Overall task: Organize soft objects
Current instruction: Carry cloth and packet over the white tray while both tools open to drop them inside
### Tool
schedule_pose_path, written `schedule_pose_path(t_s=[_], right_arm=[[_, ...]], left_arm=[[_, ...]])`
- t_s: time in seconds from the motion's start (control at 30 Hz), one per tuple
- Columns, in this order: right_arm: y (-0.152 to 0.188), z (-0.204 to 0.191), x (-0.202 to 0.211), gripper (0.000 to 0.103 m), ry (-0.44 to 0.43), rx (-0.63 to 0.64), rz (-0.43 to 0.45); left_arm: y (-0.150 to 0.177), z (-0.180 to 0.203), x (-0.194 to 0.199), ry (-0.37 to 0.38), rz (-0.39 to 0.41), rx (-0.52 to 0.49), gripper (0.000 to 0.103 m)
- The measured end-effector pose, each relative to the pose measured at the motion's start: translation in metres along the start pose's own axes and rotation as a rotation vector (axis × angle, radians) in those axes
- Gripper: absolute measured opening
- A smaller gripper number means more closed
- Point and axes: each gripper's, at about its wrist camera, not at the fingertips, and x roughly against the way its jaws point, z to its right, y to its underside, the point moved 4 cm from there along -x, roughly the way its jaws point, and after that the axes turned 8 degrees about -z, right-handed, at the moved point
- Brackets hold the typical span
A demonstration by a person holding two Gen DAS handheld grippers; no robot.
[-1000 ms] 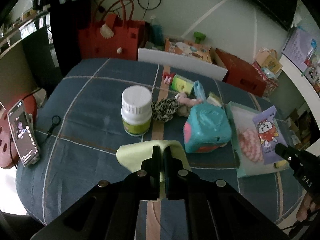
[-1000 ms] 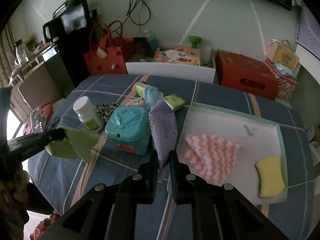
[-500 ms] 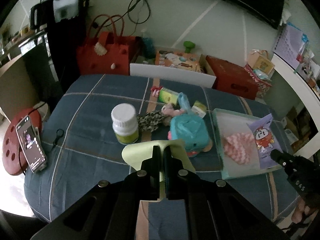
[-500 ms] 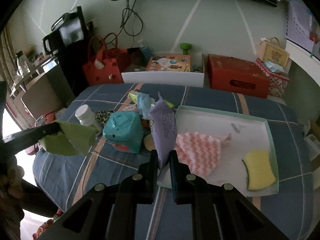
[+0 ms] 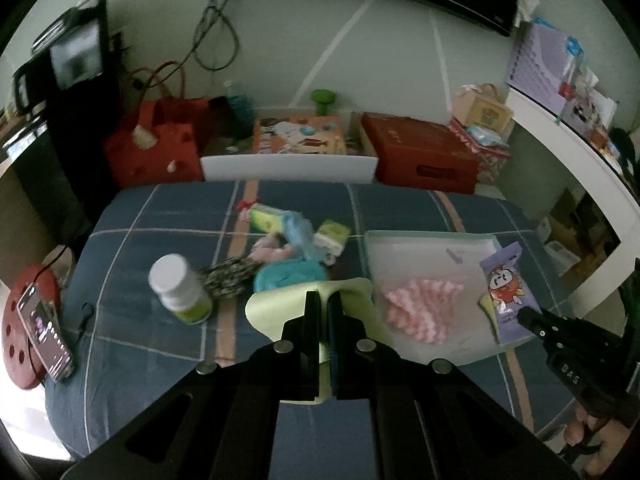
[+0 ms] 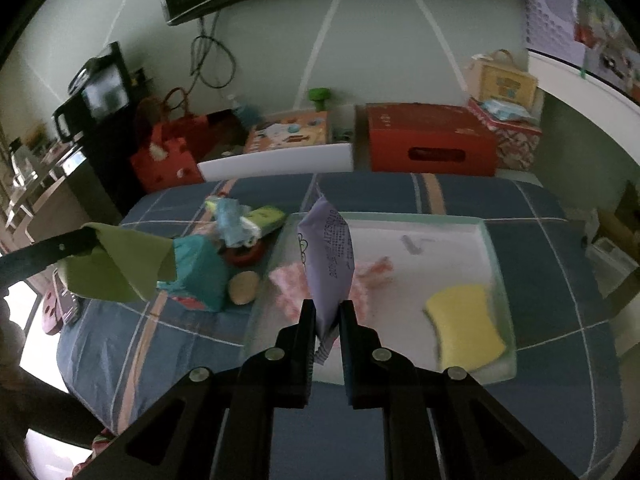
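Here, two hand-held tongs are hovering over a table covered in a blue plaid cloth, each carrying something soft. The left tongs are clamping shut on a pale green cloth, which is hanging above the table near the left edge of a shallow white tray. The right tongs are pinching the lower end of a lilac snack packet, which is standing upright above the tray. A pink-and-white wavy cloth and a yellow sponge are already lying in the tray. Several risks are looming. The packet is being held only by its crimped end, so it is likely to swing or slip free. The drooping green cloth is probably at risk of brushing the white-capped pill bottle or the teal tissue pack and dragging them. If both tongs are heading for the tray together, they are liable to collide. Much is proving hard to read: the left view is blurring the small items behind the tissue pack, the green cloth is covering most of that pack, the tongs are hiding how much cloth is between them, and the packet is blocking part of the pink cloth. A round tan object beside the tray is remaining unidentifiable.
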Motion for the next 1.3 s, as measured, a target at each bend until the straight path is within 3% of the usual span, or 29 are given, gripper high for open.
schedule_pose_path(t_s=[0.83,1.3], right_arm=[[-0.020,0.107,-0.032,0.012,0.083,-0.099,-0.033],[-0.038,0.126,-0.073,0.012,0.119,-0.095,-0.075]], left_arm=[[-0.060,0.118,-0.057,0.031,0.022,-0.154,0.003],[-0.078,0.139,-0.118,0.038,-0.013,-0.158,0.003]])
